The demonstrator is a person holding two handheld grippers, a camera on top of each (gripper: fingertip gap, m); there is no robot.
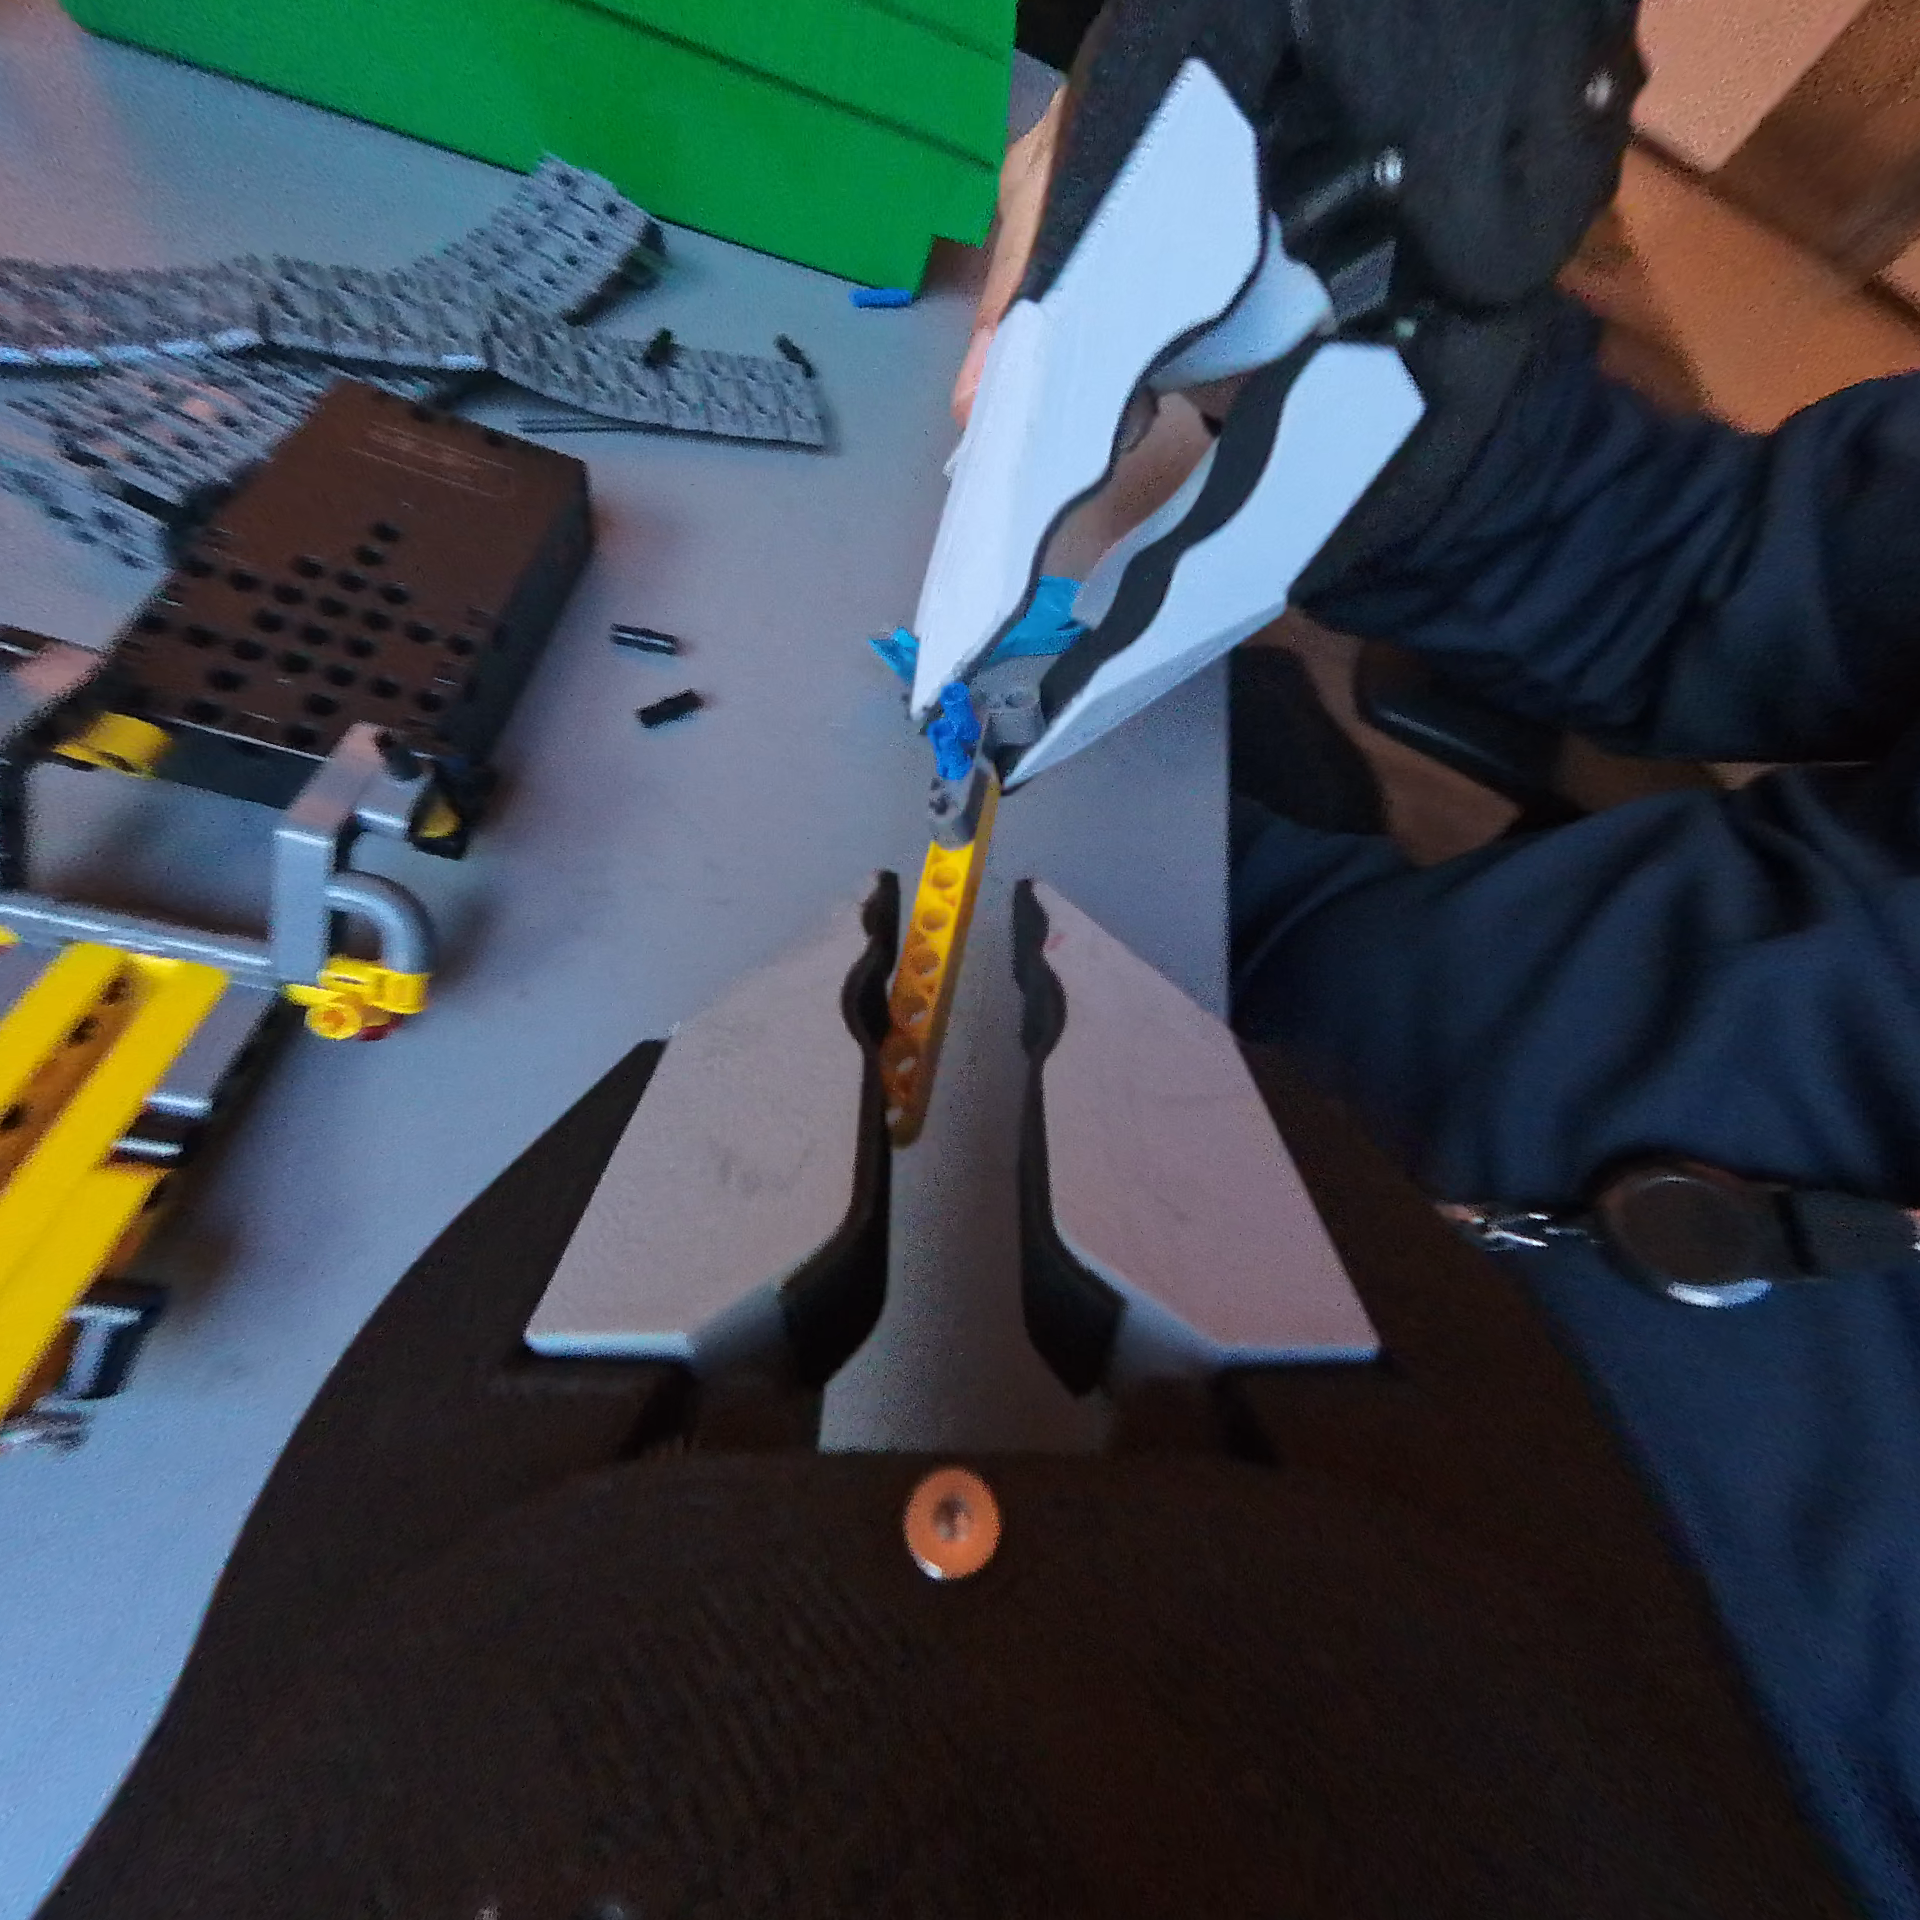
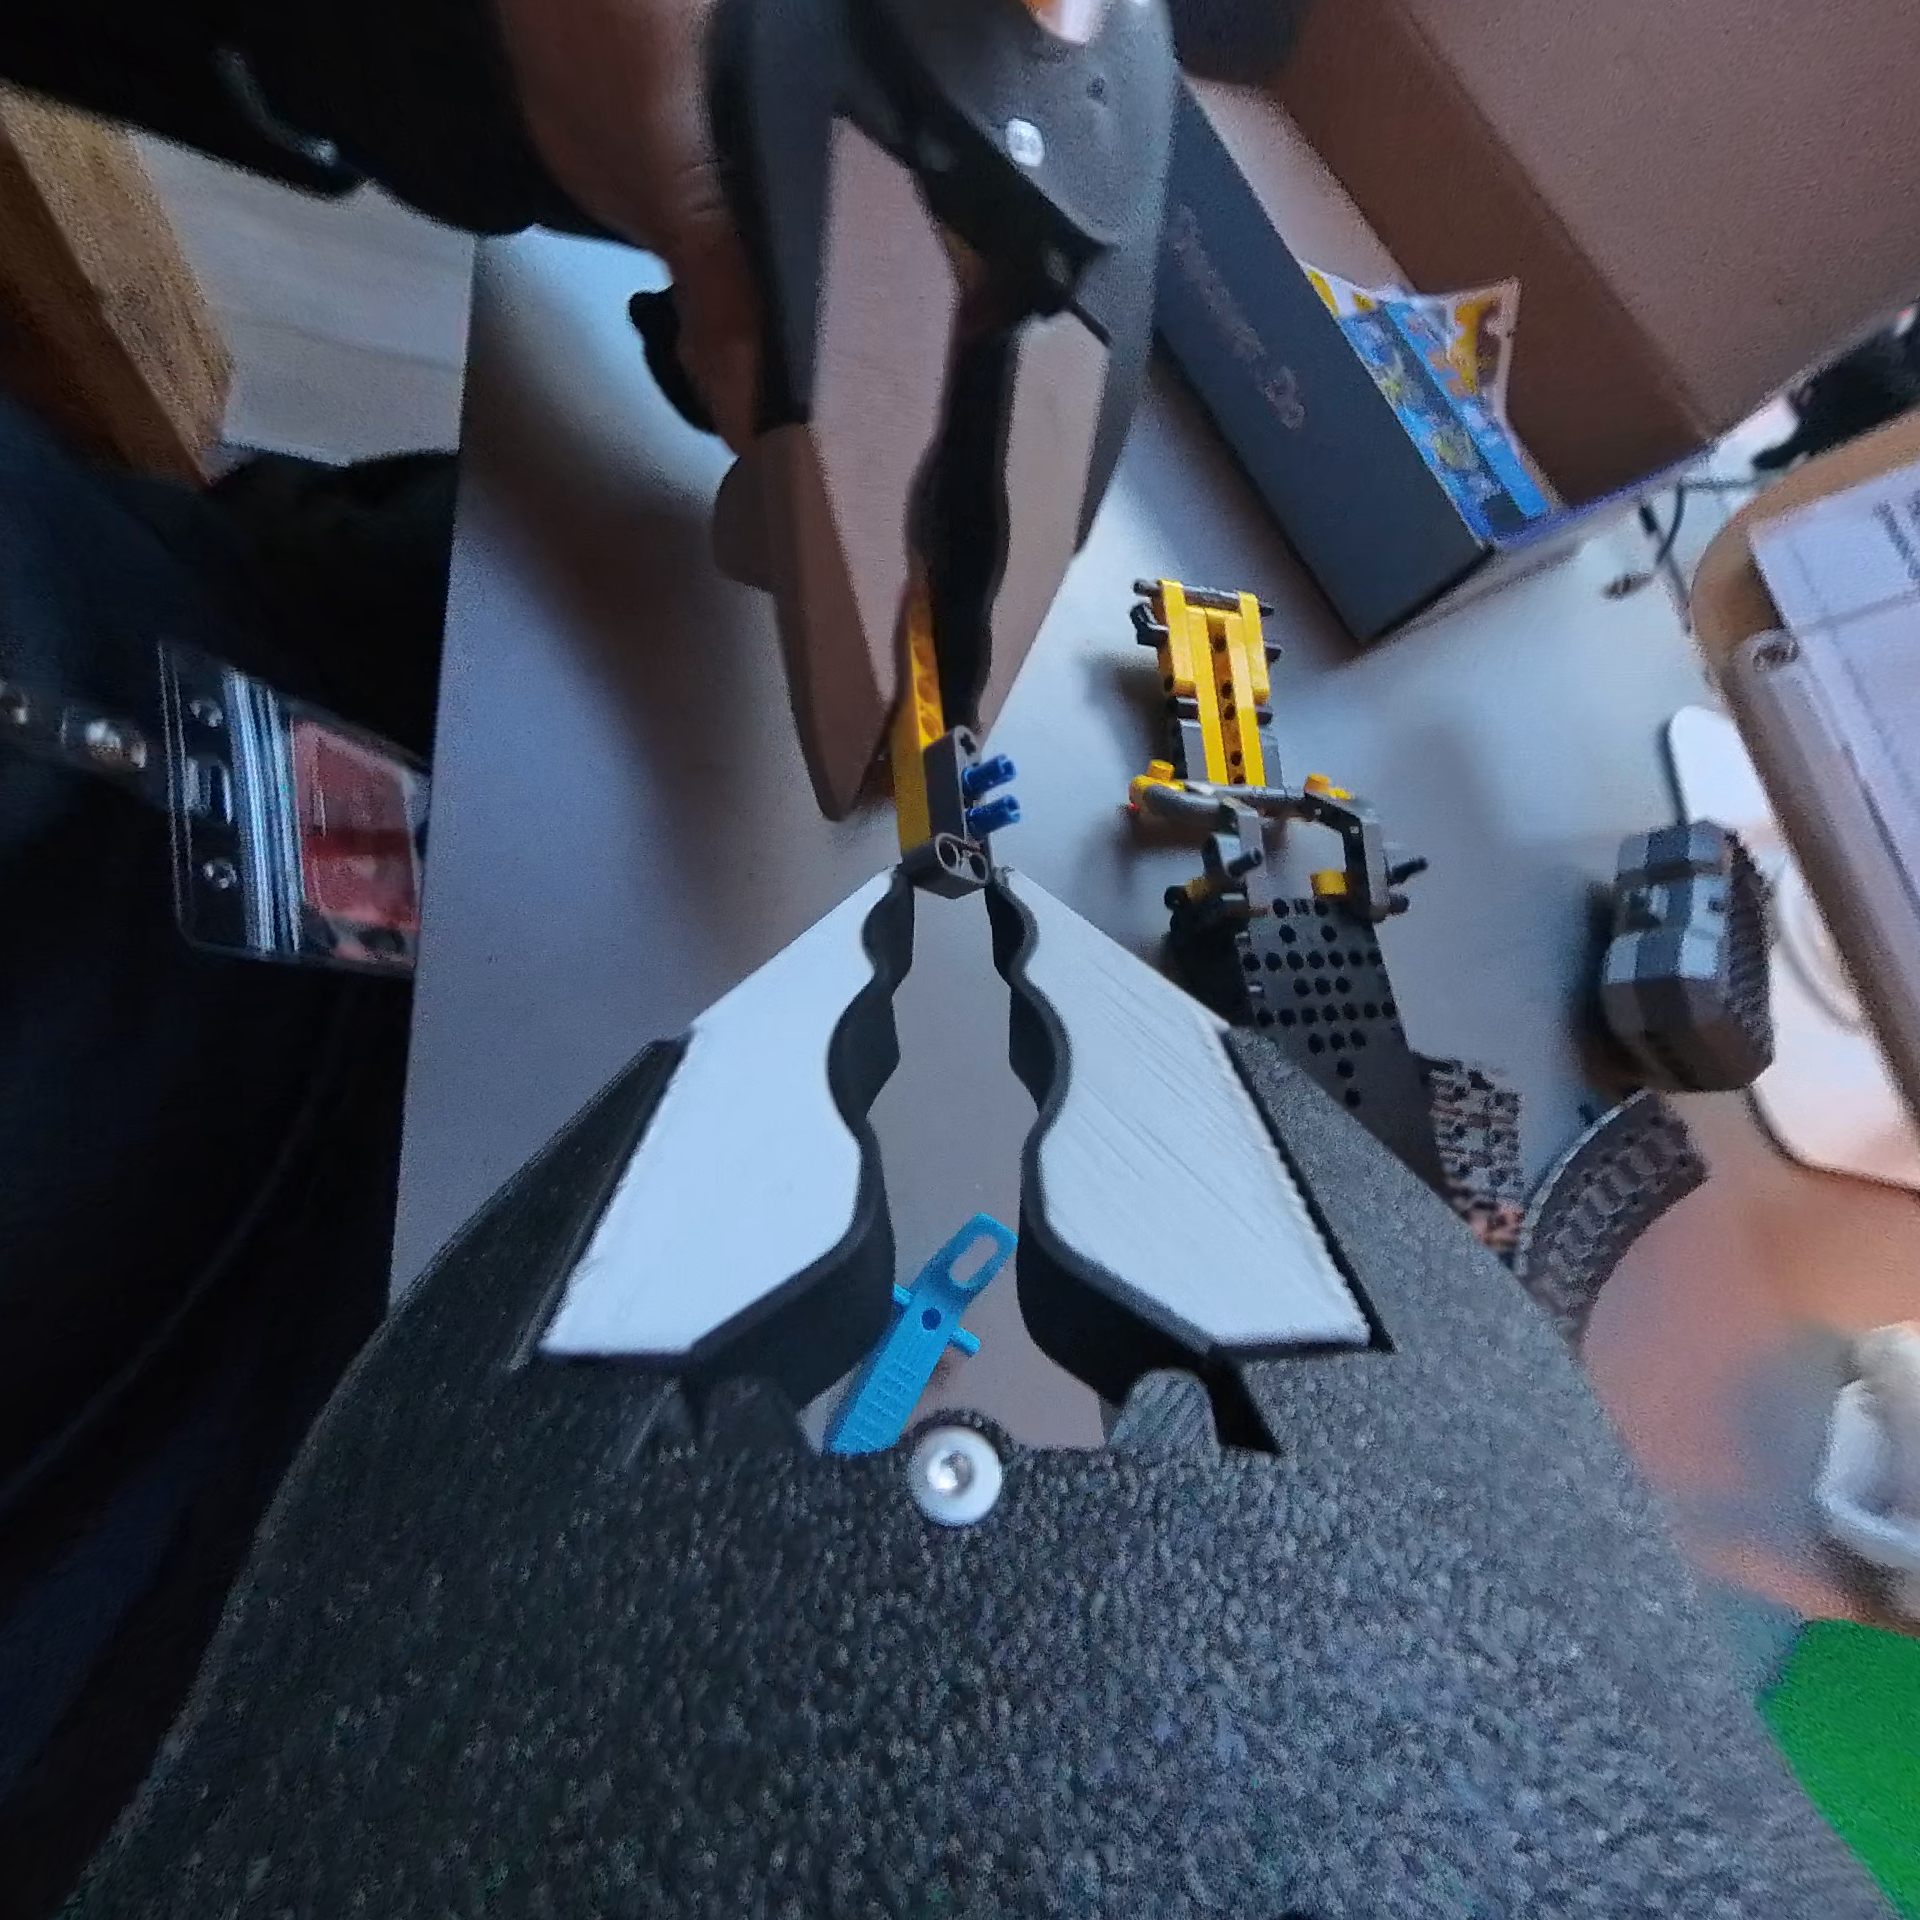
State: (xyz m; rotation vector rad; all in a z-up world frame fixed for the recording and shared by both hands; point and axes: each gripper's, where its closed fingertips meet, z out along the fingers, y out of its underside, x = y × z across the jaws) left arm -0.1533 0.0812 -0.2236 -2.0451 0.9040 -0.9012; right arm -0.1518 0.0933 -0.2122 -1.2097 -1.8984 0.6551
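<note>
Close in, the left gripper (image 1: pixel 951 914) has its 2 fingers set narrow around a yellow beam (image 1: pixel 928 982); the beam leans against the left-hand pad with a sliver of table showing on the other side, so from its own camera I cannot tell if it is truly pinched, while the right wrist view shows the beam (image 2: pixel 918 675) running up between those dark fingers with no gap to see. At the beam's far end sits a dark grey connector (image 2: pixel 951 821) with 2 blue pins (image 2: pixel 992 792) sticking out sideways, and the right gripper (image 2: pixel 948 883) has its white fingertips drawn in tight on that connector, so both tools meet on the 1 small assembly above the grey table (image 1: pixel 727 582). A light blue tool piece (image 2: pixel 914 1340) lies under the right gripper, between the roots of its fingers. Risk, as I read it: the grip on the connector is only at the very tips, so a twist could pop it free or slide it off the beam, and a loose left hold would let the beam swing. Further out, small black pins (image 1: pixel 655 675) lie scattered, then a black perforated plate (image 1: pixel 343 613) joined to a yellow and grey frame (image 1: pixel 187 977), grey track links (image 1: pixel 416 312), and a green box (image 1: pixel 644 104) at the back.
</note>
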